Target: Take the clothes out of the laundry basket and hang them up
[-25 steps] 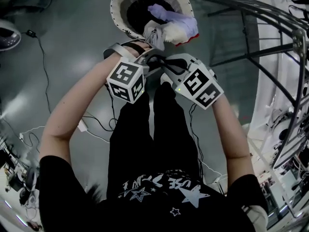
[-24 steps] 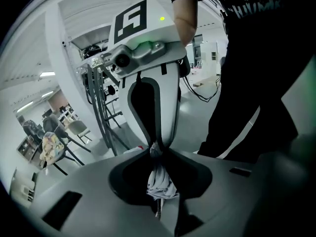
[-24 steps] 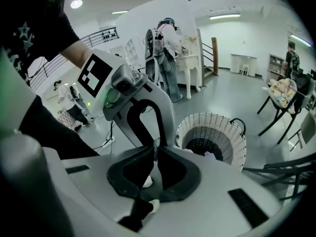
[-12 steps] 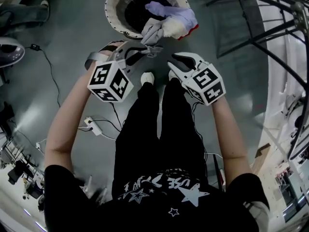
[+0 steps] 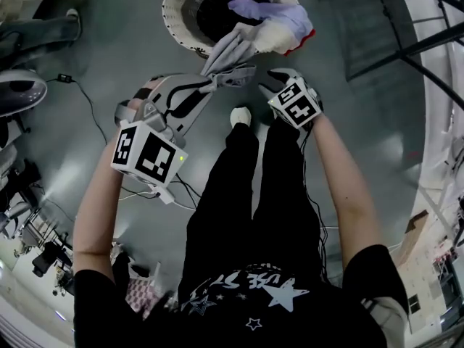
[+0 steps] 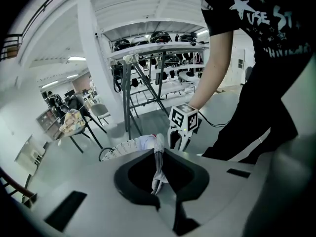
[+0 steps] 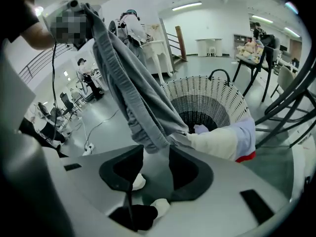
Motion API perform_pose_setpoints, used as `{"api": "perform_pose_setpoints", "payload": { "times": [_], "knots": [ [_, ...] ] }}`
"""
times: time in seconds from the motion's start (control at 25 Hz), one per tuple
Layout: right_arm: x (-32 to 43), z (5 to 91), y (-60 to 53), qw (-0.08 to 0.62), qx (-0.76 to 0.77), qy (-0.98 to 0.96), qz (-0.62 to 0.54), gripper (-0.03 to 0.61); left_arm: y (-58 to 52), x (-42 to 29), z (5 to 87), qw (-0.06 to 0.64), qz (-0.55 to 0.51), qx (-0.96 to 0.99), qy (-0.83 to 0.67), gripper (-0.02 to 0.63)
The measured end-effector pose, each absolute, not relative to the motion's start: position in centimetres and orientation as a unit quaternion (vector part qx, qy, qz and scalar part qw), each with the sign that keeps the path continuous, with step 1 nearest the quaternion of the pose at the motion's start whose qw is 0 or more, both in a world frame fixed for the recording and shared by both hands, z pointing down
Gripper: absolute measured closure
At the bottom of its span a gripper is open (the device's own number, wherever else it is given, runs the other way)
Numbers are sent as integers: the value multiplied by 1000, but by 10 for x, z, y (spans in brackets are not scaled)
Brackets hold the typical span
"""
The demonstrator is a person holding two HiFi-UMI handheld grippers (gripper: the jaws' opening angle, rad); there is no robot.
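Head view looks down on the laundry basket (image 5: 177, 20) at 12 o'clock, standing on the grey floor (image 5: 109, 56) ahead of the person's white shoe (image 5: 241, 114). The left claw (image 5: 205, 87) sits at about 10 o'clock from that shoe. It is closed on one end of a grey garment (image 5: 228, 53), which stretches from the claw toward 1 o'clock up to the basket rim.

Left gripper view shows a thin twisted strip of the grey garment (image 6: 158, 162) pinched between the closed jaws of the left claw (image 6: 158, 181), with the basket (image 6: 123, 146) beyond it at 11 o'clock.

The right claw (image 5: 274, 80) is at 3 o'clock of the bunched grey cloth, just beside it. Its jaws have just been opening and stand wide apart. In the right gripper view the garment (image 7: 133, 102) hangs from 11 o'clock down to the mouth of the right claw (image 7: 155, 169). A fold reaches into the gap, but neither pad presses on it.

Inside the basket (image 7: 217, 90) the bottom is dark, and a lavender cloth (image 7: 201, 129) lies against the near wall. A cream garment (image 7: 217, 144) with a red edge (image 7: 245, 157) drapes over the rim at 4 o'clock. A dark metal rack (image 5: 406, 42) stands at 2 o'clock in the head view.
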State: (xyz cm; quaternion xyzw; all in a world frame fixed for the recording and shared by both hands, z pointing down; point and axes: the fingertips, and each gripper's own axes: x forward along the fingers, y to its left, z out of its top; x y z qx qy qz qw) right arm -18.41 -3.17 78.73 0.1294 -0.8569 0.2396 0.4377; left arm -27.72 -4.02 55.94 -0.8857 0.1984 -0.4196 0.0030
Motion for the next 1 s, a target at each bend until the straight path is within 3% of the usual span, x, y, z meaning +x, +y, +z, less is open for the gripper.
{"api": "perform_pose_setpoints", "payload": {
  "times": [0.48, 0.64, 0.72, 1.0],
  "knots": [
    [-242, 844, -34, 465, -29, -869, 169, 405, -46, -325, 573, -36, -395, -885, 242, 569],
    [-254, 853, -39, 478, -20, -868, 129, 456, -48, -337, 580, -39, -398, -883, 244, 569],
    [-252, 856, -41, 497, -6, -859, 127, 540, -50, -345, 582, -38, -401, -881, 250, 569],
    [-222, 813, -49, 491, 57, -852, 175, 561, -55, -364, 564, -43, -390, -876, 281, 569]
  ]
}}
